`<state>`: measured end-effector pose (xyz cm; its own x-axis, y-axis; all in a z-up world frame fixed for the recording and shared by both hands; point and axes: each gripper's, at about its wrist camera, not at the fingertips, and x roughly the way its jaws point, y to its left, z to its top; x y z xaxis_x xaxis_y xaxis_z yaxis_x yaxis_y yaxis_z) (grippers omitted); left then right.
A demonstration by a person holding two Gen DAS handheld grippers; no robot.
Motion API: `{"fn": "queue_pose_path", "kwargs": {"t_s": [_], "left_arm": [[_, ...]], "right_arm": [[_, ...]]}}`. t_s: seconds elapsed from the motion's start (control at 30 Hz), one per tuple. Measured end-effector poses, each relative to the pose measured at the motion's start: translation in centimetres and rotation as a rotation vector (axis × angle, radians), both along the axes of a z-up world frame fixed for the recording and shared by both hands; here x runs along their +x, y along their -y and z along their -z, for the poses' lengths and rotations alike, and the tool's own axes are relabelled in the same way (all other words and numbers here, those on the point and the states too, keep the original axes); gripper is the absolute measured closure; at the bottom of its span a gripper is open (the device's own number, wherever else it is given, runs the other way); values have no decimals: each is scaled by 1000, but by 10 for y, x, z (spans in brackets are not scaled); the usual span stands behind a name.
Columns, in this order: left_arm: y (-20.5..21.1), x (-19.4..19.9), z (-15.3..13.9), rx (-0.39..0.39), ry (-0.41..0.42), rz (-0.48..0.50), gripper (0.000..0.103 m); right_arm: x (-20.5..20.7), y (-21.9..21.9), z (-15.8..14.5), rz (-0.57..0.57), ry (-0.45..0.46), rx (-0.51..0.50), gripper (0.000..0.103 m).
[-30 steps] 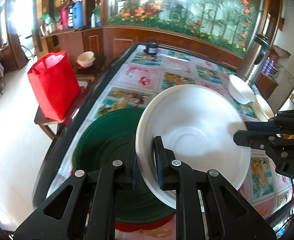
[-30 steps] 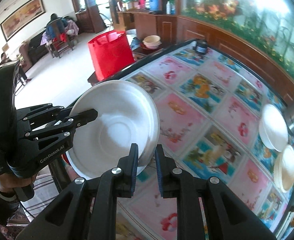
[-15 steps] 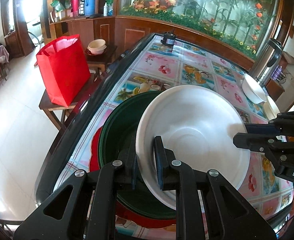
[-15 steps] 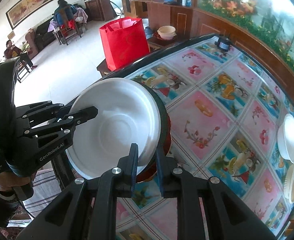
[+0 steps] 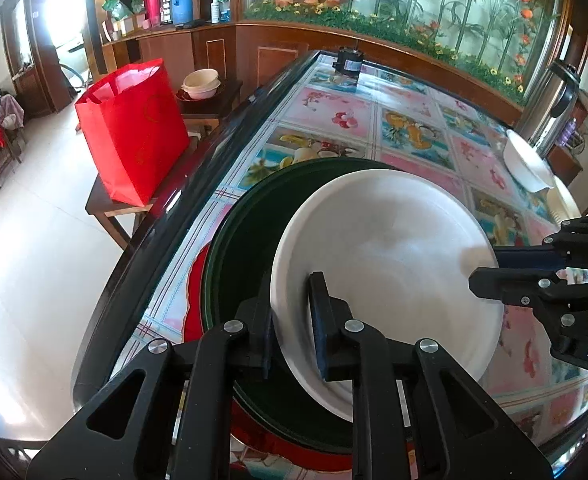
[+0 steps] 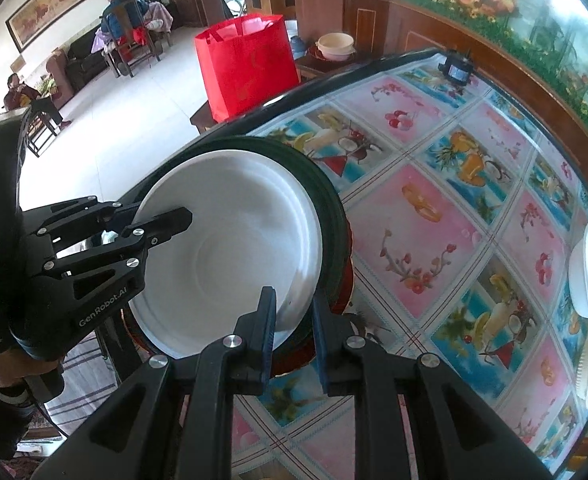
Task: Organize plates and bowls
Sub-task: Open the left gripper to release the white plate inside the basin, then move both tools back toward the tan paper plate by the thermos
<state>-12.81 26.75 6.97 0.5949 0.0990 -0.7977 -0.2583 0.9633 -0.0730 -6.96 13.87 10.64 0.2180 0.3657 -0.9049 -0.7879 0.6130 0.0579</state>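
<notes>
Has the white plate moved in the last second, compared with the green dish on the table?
Yes. The white plate, held by both claws, has come down over the green dish, so that it now sits almost fully inside its rim.

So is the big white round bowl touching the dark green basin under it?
Cannot tell. In both wrist views the big white round bowl overlaps the dark green basin, but no plain contact or gap shows.
</notes>
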Motion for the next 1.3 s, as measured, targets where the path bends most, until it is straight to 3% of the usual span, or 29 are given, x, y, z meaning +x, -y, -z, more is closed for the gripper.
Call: {"fn": "queue_pose_path", "kwargs": {"t_s": [0.43,0.57,0.67,0.7,0.77,0.8,0.87,0.93,1.1,1.3], "left_arm": [[6,5,8,64,1,-16,83],[7,6,10,71,-2,-23,78],[10,0,0,112,42,-65,77],[11,-4,-7,127,71,-85,74],[16,-13,-26,150,166,-127,39],[18,-17,-32,154,203,-135,32],[25,-26,-48,178,309,-157,29],[30,-27,-57,188,340,-154,28],[45,-20,-60,75,341,-92,28],[109,1,-57,-35,335,109,28]], "right_arm": [[4,11,-3,36,-20,60,80],[2,24,-5,78,-13,96,53],[1,44,-11,153,56,113,30],[1,52,-13,184,81,111,24],[5,75,-17,273,135,107,23],[7,84,-18,311,155,102,23],[13,108,-20,403,200,83,22],[17,134,-23,507,273,43,22],[20,188,-21,664,363,-25,19],[19,243,-9,833,467,-173,19]]}}
